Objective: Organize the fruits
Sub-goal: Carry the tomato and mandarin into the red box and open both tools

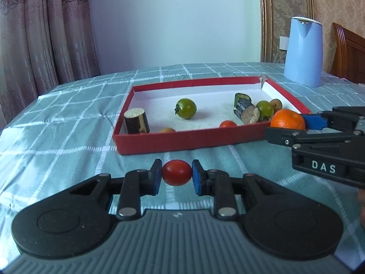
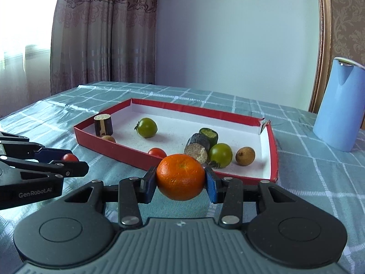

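My left gripper (image 1: 177,175) is shut on a small red tomato (image 1: 176,172), held above the cloth just in front of the red box (image 1: 182,139). My right gripper (image 2: 180,180) is shut on an orange mandarin (image 2: 180,176), at the box's near right corner; it shows in the left wrist view (image 1: 288,120). In the box lie a green tomato (image 2: 147,127), a second green tomato (image 2: 220,155), a red tomato (image 2: 157,153), two brown longans (image 2: 245,156), and three cut sugarcane pieces (image 2: 103,124). The left gripper with its tomato shows at left in the right wrist view (image 2: 68,159).
A blue jug (image 1: 304,51) stands on the table behind the box's right side. The table wears a teal checked cloth (image 1: 68,118). Curtains (image 1: 45,34) hang at the left and a wooden chair (image 1: 349,52) stands at the far right.
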{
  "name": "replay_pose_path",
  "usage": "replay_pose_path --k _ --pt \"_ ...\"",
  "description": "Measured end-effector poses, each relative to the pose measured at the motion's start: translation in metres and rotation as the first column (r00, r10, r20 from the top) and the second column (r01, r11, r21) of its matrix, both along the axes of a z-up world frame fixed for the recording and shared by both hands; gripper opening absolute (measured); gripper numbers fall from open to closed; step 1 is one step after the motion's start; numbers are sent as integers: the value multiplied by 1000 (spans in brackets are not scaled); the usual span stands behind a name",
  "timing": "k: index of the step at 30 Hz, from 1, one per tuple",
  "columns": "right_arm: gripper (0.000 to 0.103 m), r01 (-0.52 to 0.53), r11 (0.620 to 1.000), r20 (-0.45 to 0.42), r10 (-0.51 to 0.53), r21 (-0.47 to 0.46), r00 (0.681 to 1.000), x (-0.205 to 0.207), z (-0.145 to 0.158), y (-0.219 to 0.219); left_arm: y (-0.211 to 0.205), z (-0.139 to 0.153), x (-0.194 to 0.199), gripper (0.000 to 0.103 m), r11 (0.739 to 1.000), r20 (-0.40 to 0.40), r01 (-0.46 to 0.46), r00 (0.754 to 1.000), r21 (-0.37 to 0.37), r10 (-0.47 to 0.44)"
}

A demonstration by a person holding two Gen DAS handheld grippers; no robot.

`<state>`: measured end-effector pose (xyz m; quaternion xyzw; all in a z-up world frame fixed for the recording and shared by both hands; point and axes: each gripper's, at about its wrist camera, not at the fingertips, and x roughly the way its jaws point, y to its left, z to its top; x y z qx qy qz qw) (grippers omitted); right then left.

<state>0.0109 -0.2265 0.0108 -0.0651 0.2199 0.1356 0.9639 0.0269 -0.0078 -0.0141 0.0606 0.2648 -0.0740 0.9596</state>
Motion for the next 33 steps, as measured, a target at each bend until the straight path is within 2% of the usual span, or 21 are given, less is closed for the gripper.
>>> replay_pose_path --k 3,8,16,29,33 --pt "43 22 1000 37 -23 16 999 -2 6 -6 -1 7 7 25 1000 11 -7 1000 -8 7" --pt "43 60 996 41 -63 65 997 4 13 -16 -1 18 17 25 1000 40 -15 999 -14 16" --pt "43 77 995 -8 -76 64 997 29 13 -16 -12 21 51 25 999 30 -40 999 -18 41" --pt "43 81 997 -55 -81 4 995 87 12 17 -10 15 93 25 995 -19 -93 996 -25 92" --pt "43 69 997 -68 -71 -32 995 104 9 32 -9 10 106 25 993 -31 -121 992 1 121"
